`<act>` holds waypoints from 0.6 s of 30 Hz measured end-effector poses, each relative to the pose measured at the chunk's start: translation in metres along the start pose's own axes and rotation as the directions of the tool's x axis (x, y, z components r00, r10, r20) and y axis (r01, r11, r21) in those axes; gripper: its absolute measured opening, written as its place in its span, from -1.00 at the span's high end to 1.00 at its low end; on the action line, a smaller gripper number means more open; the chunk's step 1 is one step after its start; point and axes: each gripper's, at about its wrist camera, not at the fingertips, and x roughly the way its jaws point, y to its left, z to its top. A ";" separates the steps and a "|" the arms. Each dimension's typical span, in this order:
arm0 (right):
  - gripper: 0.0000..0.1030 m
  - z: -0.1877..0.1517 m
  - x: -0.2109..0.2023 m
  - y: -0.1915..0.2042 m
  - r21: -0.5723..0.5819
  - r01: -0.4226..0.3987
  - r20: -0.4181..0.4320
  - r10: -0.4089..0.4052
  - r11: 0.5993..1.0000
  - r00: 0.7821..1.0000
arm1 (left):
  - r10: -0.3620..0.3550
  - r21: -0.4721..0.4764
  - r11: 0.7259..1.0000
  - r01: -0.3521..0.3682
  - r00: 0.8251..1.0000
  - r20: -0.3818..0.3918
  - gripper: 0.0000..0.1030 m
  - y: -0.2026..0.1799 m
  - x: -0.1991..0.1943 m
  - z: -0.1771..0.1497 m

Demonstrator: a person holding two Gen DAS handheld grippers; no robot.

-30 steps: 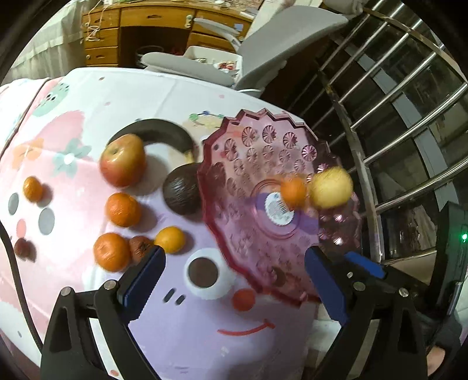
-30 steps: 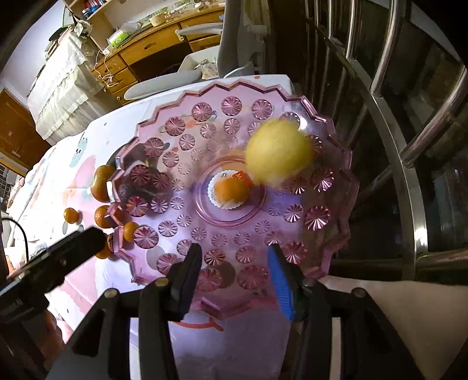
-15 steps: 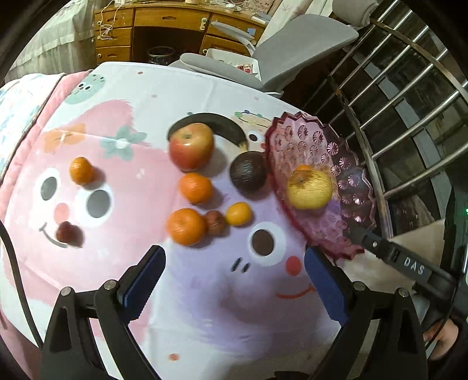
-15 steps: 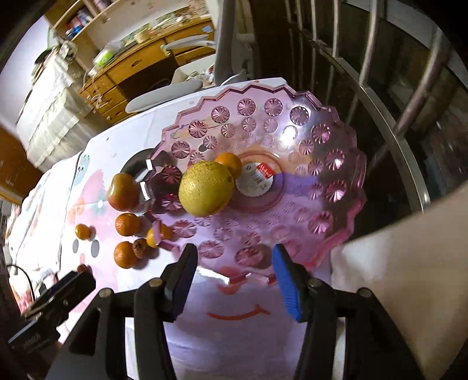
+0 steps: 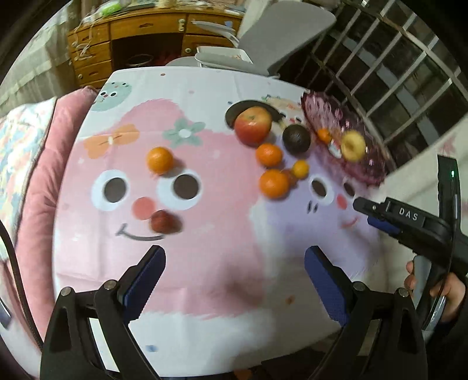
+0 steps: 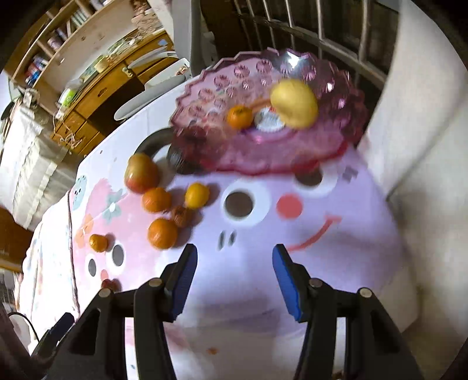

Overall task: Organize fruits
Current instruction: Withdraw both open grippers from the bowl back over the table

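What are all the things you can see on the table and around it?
Pink plate: one, see-through pink, far right of the table.
Yellow fruit: one, yellow, in the plate.
Small orange: one, orange, in the plate beside the yellow fruit.
Apple: one, red and yellow, on the cloth left of the plate.
Dark fruit: one, dark brown, between apple and plate.
Loose oranges: four orange, one smaller and yellower, on the cloth; one sits alone at the left.
Small red fruits: two, one on the printed face, one among the oranges.
Tablecloth: one, pink and lilac cartoon faces.
Wooden desk: one, brown, behind.
Grey chair: one, behind the table.
Left gripper: black, blue pads, jaws open.
Right gripper: the same, jaws open.
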 end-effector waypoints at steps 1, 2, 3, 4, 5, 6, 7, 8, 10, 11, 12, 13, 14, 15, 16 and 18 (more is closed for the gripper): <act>-0.04 -0.009 0.001 0.005 0.010 -0.001 0.003 0.001 1.000 1.000 | 0.001 0.016 1.000 -0.001 1.000 -0.003 -0.85 0.004 -0.002 -0.002; -0.04 -0.020 0.003 0.011 0.023 -0.005 0.006 0.005 1.000 1.000 | 0.000 0.036 0.999 0.001 1.000 -0.007 -0.85 0.011 -0.004 -0.004; -0.04 -0.029 0.004 0.015 0.033 -0.008 0.006 0.008 0.999 1.000 | 0.000 0.052 0.999 0.001 1.000 -0.013 -0.85 0.016 -0.006 -0.005; -0.04 -0.038 0.006 0.020 0.047 -0.013 0.004 0.013 0.999 1.000 | 0.002 0.066 0.998 -0.001 1.000 -0.020 -0.85 0.021 -0.007 -0.005; -0.04 -0.046 0.007 0.024 0.059 -0.019 0.001 0.019 0.998 1.000 | 0.003 0.081 0.997 -0.001 1.000 -0.031 -0.85 0.028 -0.007 -0.005; -0.05 -0.055 0.008 0.029 0.073 -0.024 -0.005 0.025 0.997 1.000 | 0.002 0.089 0.996 0.001 0.999 -0.037 -0.85 0.030 -0.007 -0.005; -0.05 -0.060 0.008 0.033 0.079 -0.027 -0.009 0.028 0.997 1.000 | -0.002 0.098 0.995 0.006 0.999 -0.041 -0.85 0.034 -0.007 -0.004; -0.05 -0.067 0.008 0.038 0.082 -0.032 -0.012 0.033 0.996 0.999 | -0.006 0.110 0.994 0.011 0.999 -0.045 -0.85 0.038 -0.007 -0.004; -0.05 -0.074 0.009 0.046 0.076 -0.040 -0.008 0.040 0.996 0.999 | 0.004 0.128 0.992 0.003 0.999 -0.049 -0.85 0.043 -0.006 -0.002; -0.05 -0.076 0.008 0.050 0.070 -0.040 -0.002 0.040 0.997 0.999 | 0.006 0.133 0.991 0.000 0.999 -0.050 -0.85 0.046 -0.005 0.000; -0.05 -0.077 0.008 0.054 0.065 -0.038 0.004 0.038 0.997 0.999 | 0.008 0.132 0.991 -0.001 0.999 -0.051 -0.85 0.048 -0.004 0.001; -0.05 -0.076 0.008 0.056 0.063 -0.037 0.010 0.037 0.997 0.999 | 0.009 0.130 0.992 -0.002 0.999 -0.053 -0.85 0.050 -0.004 0.003; -0.05 -0.076 0.007 0.058 0.062 -0.037 0.016 0.036 0.997 0.999 | 0.009 0.126 0.992 -0.002 0.998 -0.055 -0.85 0.053 -0.003 0.005; -0.05 -0.076 0.007 0.061 0.059 -0.034 0.023 0.033 0.998 0.999 | 0.010 0.119 0.993 -0.003 0.998 -0.058 -0.85 0.056 -0.001 0.007; -0.05 -0.075 0.007 0.063 0.054 -0.031 0.025 0.030 0.998 0.999 | 0.009 0.108 0.994 -0.003 0.998 -0.060 -0.84 0.058 0.001 0.009; -0.05 -0.076 0.006 0.069 0.028 -0.020 0.029 0.019 0.999 0.999 | -0.006 0.071 0.997 0.011 0.997 -0.074 -0.82 0.065 0.007 0.011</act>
